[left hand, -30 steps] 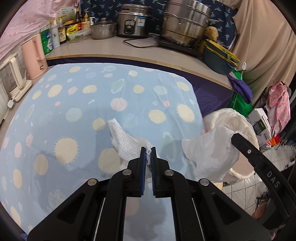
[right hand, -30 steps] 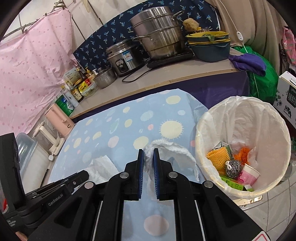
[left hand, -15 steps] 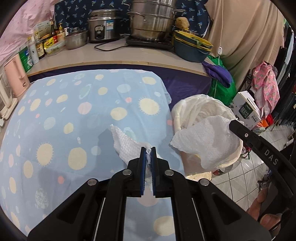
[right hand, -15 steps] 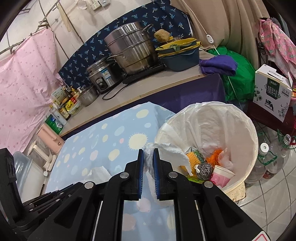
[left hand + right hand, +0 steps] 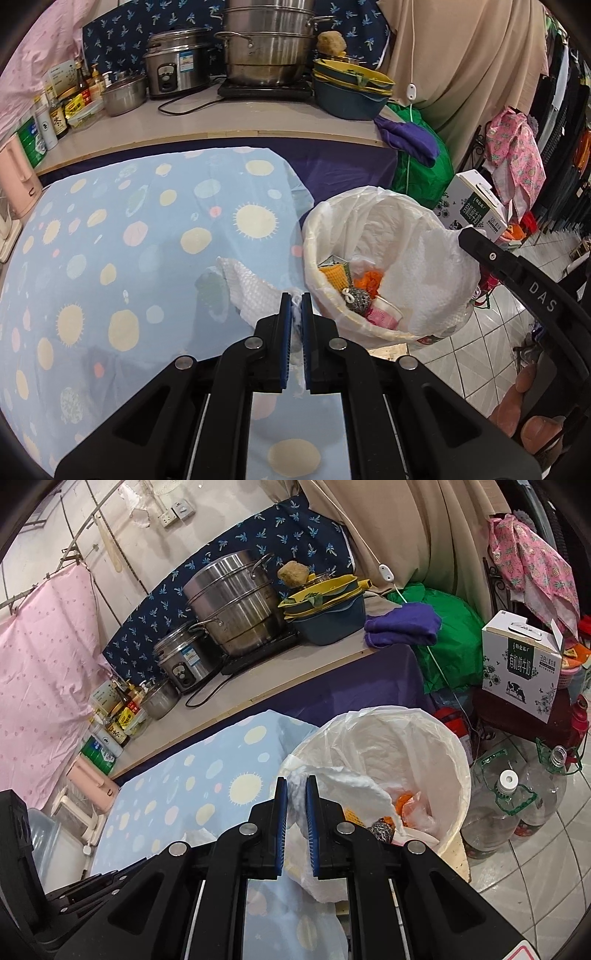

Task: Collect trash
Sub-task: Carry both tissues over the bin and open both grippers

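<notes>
Left wrist view: my left gripper [image 5: 296, 301] is pinching a white paper towel [image 5: 251, 291] above the blue spotted tablecloth [image 5: 147, 236], just beside the lined bin [image 5: 332, 210]. A second towel [image 5: 432, 280] hangs over the bin from my right gripper [image 5: 466, 233].

Right wrist view: my right gripper [image 5: 296, 784] is clamped on its crumpled towel [image 5: 347, 782], right over the bin's [image 5: 454, 760] near rim, with a steel scrubber [image 5: 382, 829] and orange scraps [image 5: 404, 801] inside.
</notes>
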`<state>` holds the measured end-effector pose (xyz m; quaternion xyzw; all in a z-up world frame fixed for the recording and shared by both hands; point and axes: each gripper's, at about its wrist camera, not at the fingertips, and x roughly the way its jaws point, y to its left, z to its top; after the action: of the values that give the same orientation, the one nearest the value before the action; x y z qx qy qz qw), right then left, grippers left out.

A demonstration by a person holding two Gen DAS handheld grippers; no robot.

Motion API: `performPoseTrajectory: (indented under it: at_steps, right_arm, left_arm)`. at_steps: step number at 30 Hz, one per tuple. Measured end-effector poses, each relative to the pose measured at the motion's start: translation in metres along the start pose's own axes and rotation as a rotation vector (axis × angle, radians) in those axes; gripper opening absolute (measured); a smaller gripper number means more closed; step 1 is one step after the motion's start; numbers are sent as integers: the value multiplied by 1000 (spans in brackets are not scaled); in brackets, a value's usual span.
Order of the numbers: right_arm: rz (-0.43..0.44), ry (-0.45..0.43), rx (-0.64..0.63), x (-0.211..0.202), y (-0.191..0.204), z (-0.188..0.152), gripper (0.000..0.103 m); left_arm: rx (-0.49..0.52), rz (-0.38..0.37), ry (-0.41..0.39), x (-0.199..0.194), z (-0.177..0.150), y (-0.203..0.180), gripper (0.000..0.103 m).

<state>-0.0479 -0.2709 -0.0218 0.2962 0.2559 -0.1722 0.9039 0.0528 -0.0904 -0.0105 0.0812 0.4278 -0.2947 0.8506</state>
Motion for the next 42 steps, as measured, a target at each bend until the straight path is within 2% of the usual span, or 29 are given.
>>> performPoseTrajectory:
  at_steps: [15, 32, 36, 41, 42]
  right_arm:
    - [-48, -33, 37, 0, -35, 20, 10]
    - [-86, 10, 60, 11, -57, 6, 10]
    - [-90, 14, 65, 11, -59, 4, 15]
    - [-98, 13, 67, 10, -58, 5, 16]
    - [-101, 13, 66, 10, -58, 5, 20]
  left_arm:
    - [69, -37, -12, 15, 20, -48, 5]
    - [111, -66, -52, 26, 56, -85, 5]
    - [117, -72, -47, 37, 62, -91, 5]
    - [106, -54, -15, 55, 57, -90, 7]
    - [104, -51, -1, 59, 54, -88, 11]
